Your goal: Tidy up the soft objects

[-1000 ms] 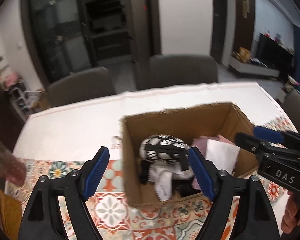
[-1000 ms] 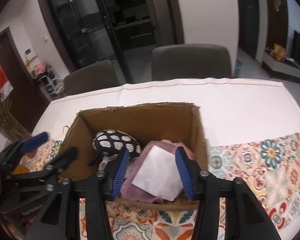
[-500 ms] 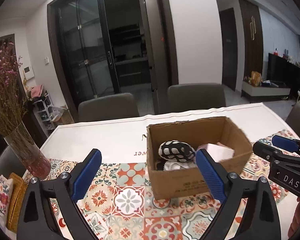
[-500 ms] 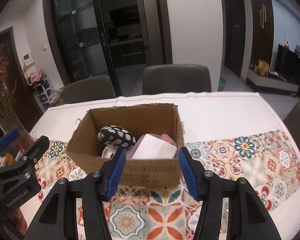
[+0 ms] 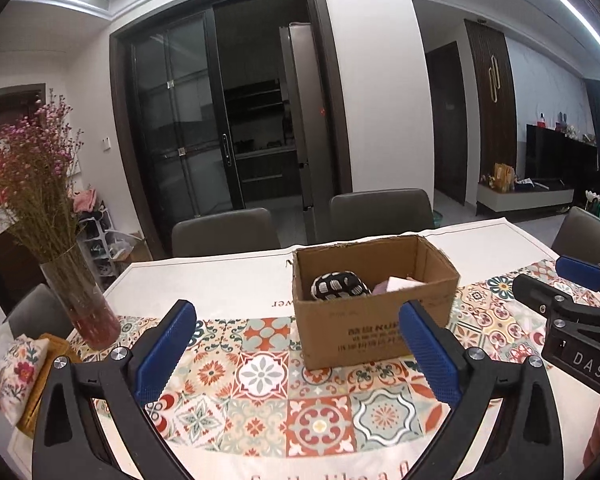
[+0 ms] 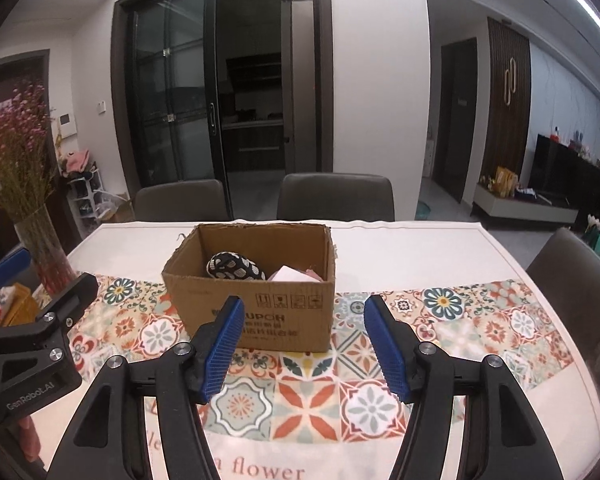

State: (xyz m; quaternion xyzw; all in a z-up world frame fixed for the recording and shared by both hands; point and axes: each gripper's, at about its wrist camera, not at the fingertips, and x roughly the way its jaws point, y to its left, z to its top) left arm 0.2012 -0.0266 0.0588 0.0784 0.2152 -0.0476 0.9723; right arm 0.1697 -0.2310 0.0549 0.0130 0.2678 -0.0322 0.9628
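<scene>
An open cardboard box (image 5: 374, 316) (image 6: 256, 312) stands on the patterned tablecloth. Inside lie a black-and-white spotted soft item (image 5: 339, 286) (image 6: 234, 266) and a pink cloth with a white piece on it (image 5: 398, 284) (image 6: 296, 274). My left gripper (image 5: 296, 348) is open and empty, held back from the box's near left side. My right gripper (image 6: 304, 340) is open and empty, in front of the box. Each gripper shows at the edge of the other's view.
A glass vase of dried pink flowers (image 5: 80, 300) (image 6: 46, 256) stands at the table's left, with a floral cushion and yellow cloth (image 5: 16, 364) beside it. Grey chairs (image 5: 380, 210) (image 6: 336, 196) line the far side; another chair (image 6: 572, 276) is at the right end.
Both grippers have drawn back and up from above the box, away from its contents. The box now sits farther off and the view is level with the room.
</scene>
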